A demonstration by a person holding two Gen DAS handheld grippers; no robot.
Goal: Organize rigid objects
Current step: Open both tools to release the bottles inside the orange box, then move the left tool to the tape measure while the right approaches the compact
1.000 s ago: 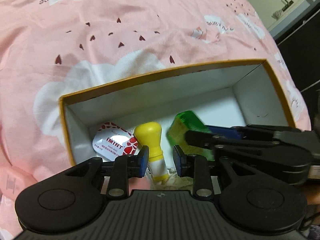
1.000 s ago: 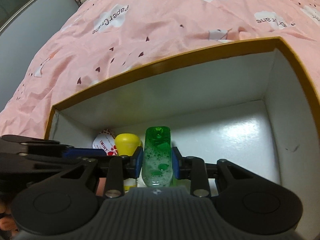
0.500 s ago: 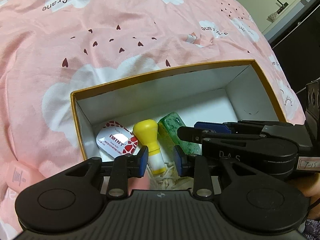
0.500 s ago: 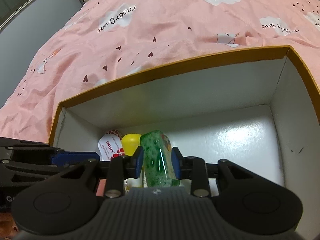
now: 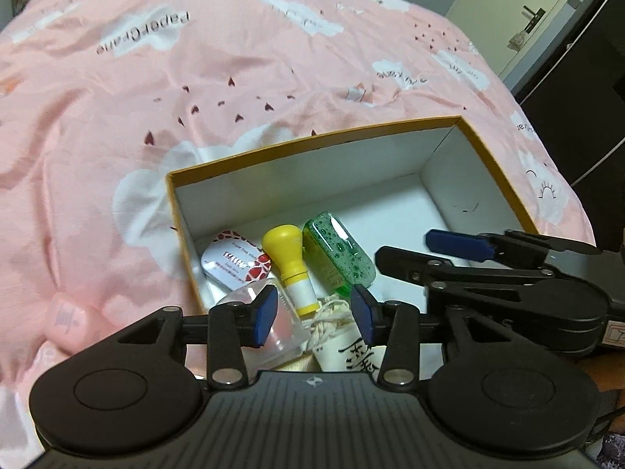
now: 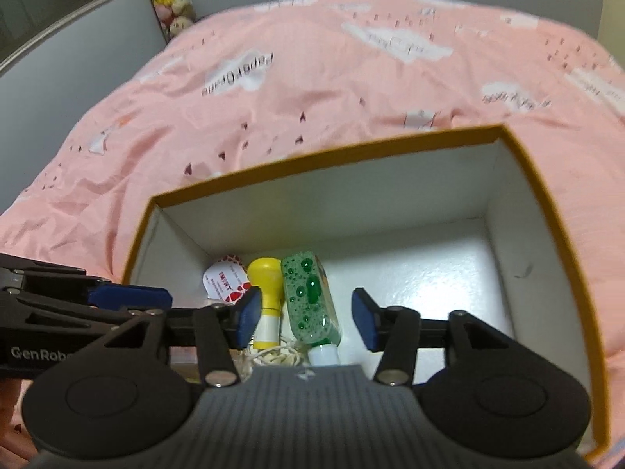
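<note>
Nearest the left-wrist camera, the left gripper (image 5: 314,314) hangs with its jaws apart and empty above a clear plastic container (image 5: 269,332) and a cream drawstring pouch (image 5: 343,342) at the box's near end. The right gripper (image 6: 306,320), jaws likewise spread and holding nothing, hovers over the green bubble-filled bottle (image 6: 308,303), which lies flat on the box floor, white cap toward the camera. Just beside the bottle lies a yellow-capped bottle (image 5: 291,264), then a red-and-white mint tin (image 5: 234,264). The orange-rimmed cardboard box (image 6: 332,156) walls them in; beyond it spreads the pink cloud-print duvet (image 5: 195,78).
</note>
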